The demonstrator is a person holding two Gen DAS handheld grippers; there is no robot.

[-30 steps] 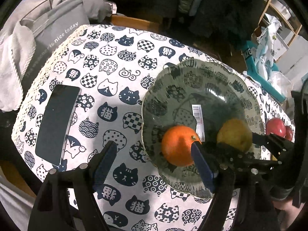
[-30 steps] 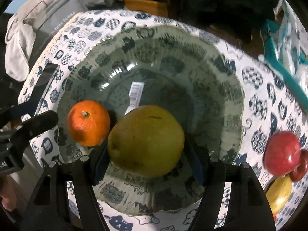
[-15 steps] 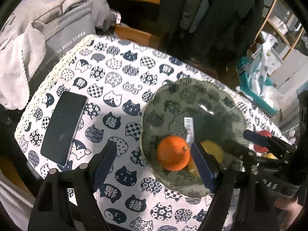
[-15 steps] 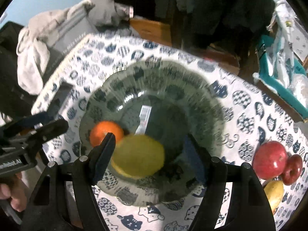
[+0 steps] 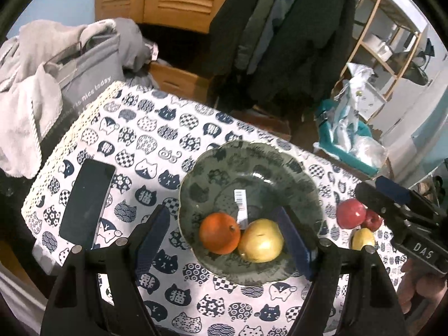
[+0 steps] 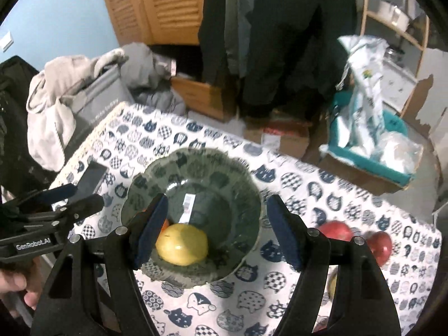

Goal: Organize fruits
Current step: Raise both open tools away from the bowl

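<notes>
Left wrist view alone shows the orange [image 5: 220, 233] whole beside the pear [image 5: 261, 240]; grey bag [image 5: 86, 78] reads "nice today"; left gripper [image 5: 224, 238] and right gripper [image 6: 217, 231] both spread, empty.

Bowl [image 5: 305, 179] sits mid-table; orange [image 5: 219, 236] and yellow pear [image 5: 261, 240] touch each other at its near side, far half of bowl bare. Phone [image 5: 86, 204] lies left of bowl with a strip of bare cloth [image 5: 151, 128] between them. Two red apples [image 5: 351, 217] and a yellow fruit [image 5: 362, 238] crowd the right side just beside the bowl. Grey bag [image 5: 89, 78] and towel [image 5: 25, 117] block the table's far-left edge. Far cloth strip behind bowl is open.
</notes>
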